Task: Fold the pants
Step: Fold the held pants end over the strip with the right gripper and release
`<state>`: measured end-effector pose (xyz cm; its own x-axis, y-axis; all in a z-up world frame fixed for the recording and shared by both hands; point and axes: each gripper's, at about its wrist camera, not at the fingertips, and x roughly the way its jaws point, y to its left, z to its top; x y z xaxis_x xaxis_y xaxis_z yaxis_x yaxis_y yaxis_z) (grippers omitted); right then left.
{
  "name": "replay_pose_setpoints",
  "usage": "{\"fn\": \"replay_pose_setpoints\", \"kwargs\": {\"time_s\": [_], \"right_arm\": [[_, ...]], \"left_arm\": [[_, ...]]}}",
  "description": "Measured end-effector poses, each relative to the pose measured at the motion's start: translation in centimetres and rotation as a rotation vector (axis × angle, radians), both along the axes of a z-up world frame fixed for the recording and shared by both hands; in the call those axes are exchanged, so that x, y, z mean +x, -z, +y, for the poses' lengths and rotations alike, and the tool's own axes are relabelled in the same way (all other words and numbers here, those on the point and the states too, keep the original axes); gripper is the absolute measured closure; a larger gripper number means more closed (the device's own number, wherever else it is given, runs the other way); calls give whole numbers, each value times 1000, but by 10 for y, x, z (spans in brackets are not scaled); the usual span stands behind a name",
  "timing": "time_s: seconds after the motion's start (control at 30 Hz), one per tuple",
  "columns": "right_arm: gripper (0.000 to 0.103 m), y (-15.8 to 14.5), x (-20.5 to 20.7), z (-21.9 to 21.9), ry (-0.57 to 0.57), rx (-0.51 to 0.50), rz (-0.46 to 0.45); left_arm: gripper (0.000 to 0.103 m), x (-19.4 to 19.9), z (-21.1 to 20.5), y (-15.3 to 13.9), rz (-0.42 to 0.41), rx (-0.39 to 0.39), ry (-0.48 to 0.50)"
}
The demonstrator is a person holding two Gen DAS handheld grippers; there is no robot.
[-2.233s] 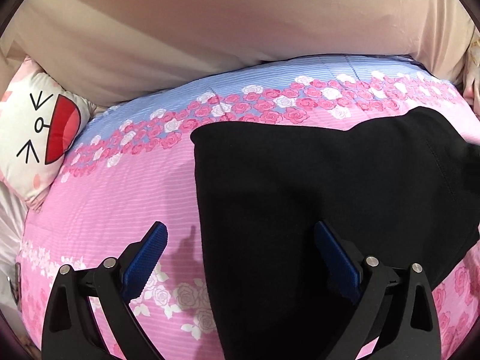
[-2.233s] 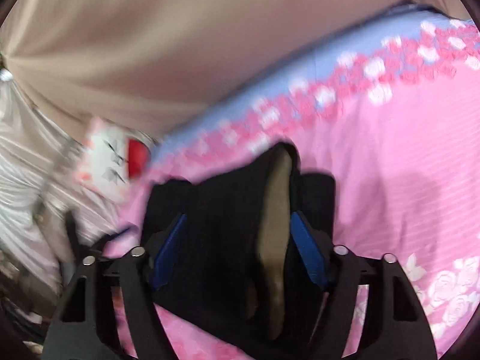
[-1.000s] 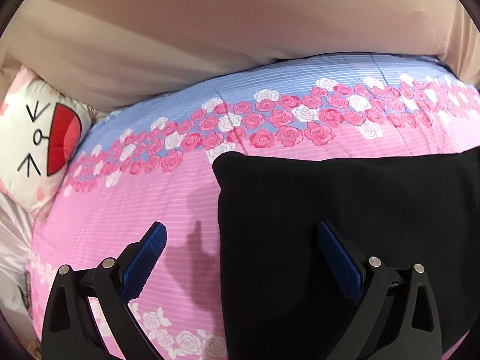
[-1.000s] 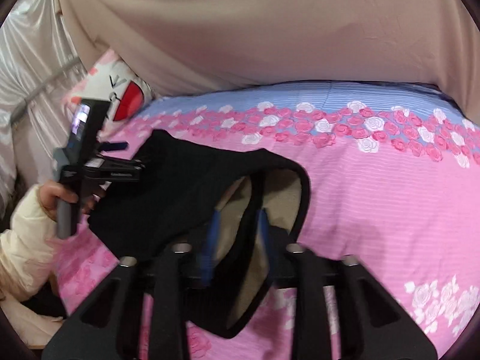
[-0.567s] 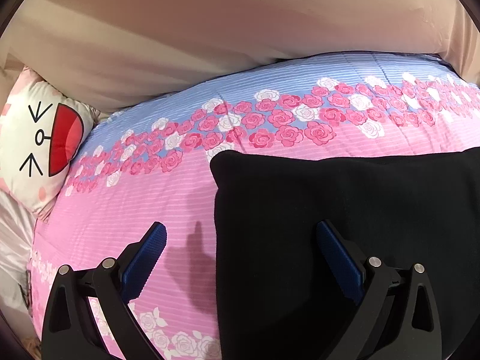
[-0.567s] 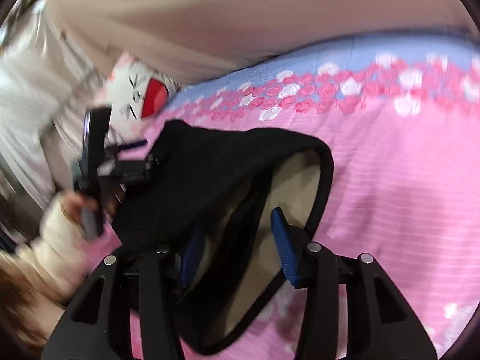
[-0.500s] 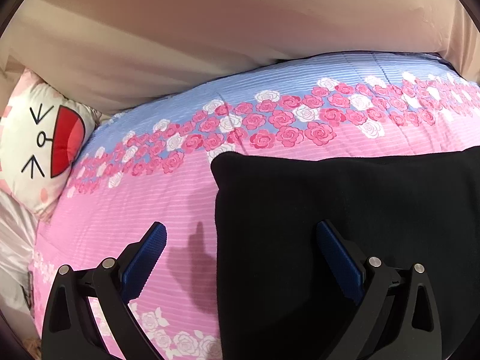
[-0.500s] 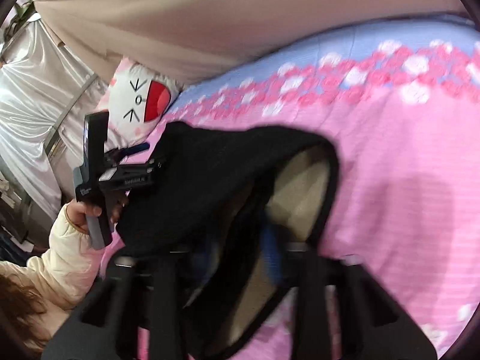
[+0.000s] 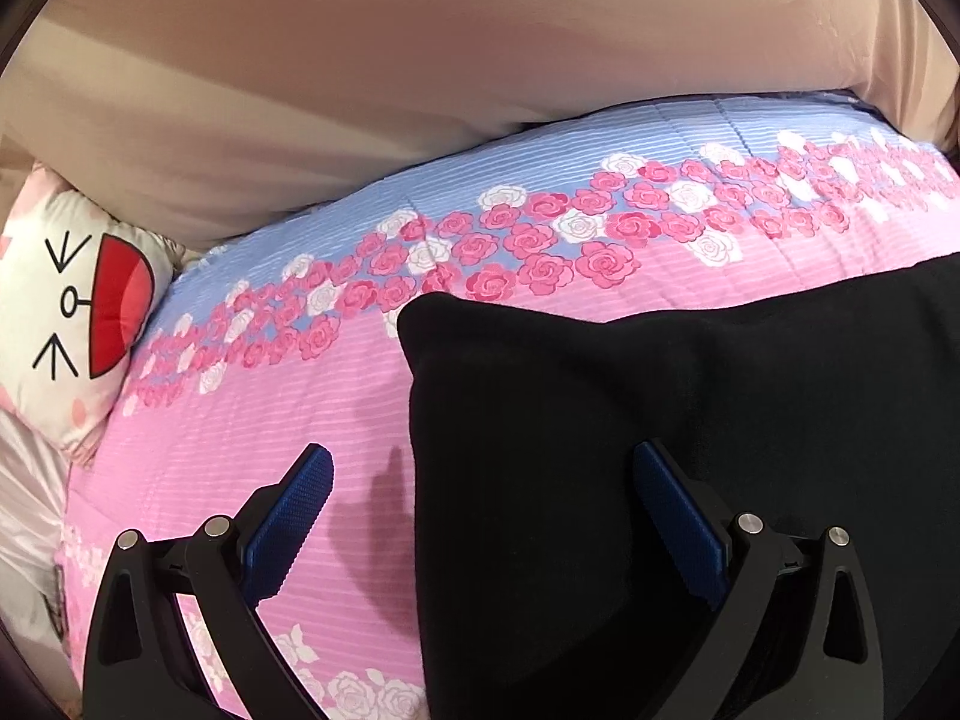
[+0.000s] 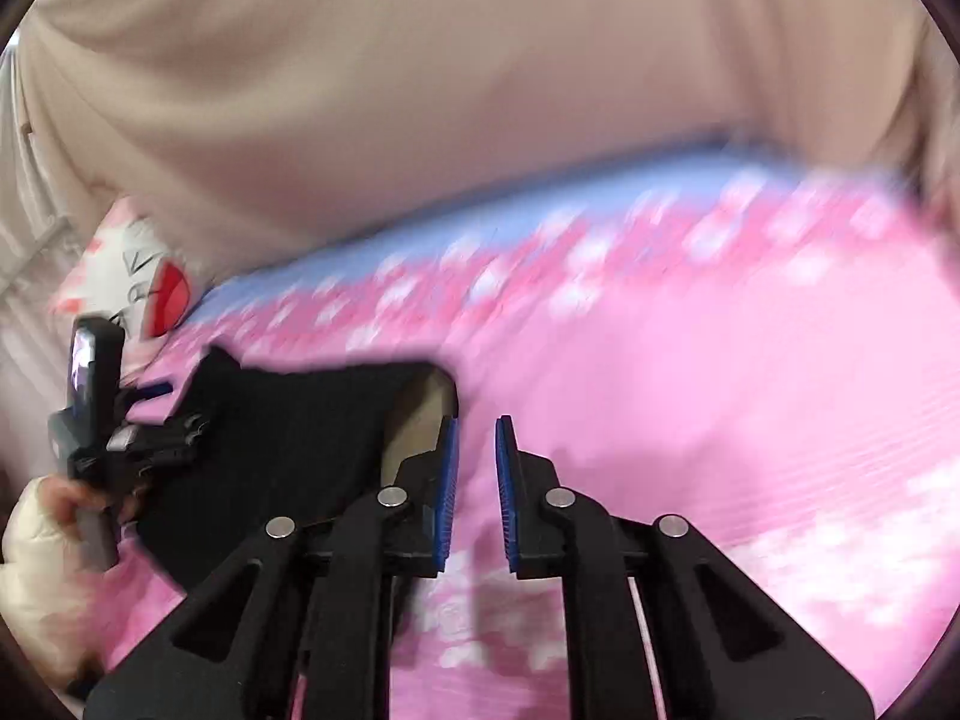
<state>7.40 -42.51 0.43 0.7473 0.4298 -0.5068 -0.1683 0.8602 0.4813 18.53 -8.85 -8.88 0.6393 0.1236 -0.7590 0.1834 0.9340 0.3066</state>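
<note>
Right wrist view shows your right gripper (image 10: 477, 480) narrowed on nothing beside the waistband of the black pants (image 9: 690, 450) lying on the bed (image 9: 252, 420), while your left gripper (image 9: 480, 516), spread wide, straddles their left edge, so a hasty pinch may catch the quilt or only one layer.

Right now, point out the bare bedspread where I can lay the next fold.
Bare bedspread lies left of the black pants, bordered by the cat pillow; another band runs behind them to the beige curtain. The right wrist view shows open pink right of the right gripper. Crowded: under the pants, around the left gripper.
</note>
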Motion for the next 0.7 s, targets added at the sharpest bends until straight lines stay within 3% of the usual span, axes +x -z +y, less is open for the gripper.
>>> {"fn": "replay_pose_setpoints", "kwargs": {"time_s": [0.07,0.17,0.27,0.3,0.33,0.37,0.47,0.57,0.7], "right_arm": [[91,-11,2,22,-107,70,-4],[91,-4,23,76,-232,9,24],[95,39,65,86,-185,-89,121],[103,50,75,76,-165,-47,143],[103,61,82,54,-142,96,160],[103,62,80,45,-109,147,170],[96,45,47,17,129,-3,144],[96,45,3,-5,158,69,152],[91,55,-52,-13,180,94,161]], "left_arm": [[5,0,0,0,-4,-2,2],[5,-2,1,1,-9,-12,1],[5,-1,6,2,-3,-39,2],[5,0,7,2,1,-51,2],[5,1,9,2,10,-73,4],[5,3,12,2,21,-95,7],[5,-1,25,-6,15,-154,22],[5,-23,48,-23,-32,-181,25],[5,-64,80,-37,-85,-128,6]]}}
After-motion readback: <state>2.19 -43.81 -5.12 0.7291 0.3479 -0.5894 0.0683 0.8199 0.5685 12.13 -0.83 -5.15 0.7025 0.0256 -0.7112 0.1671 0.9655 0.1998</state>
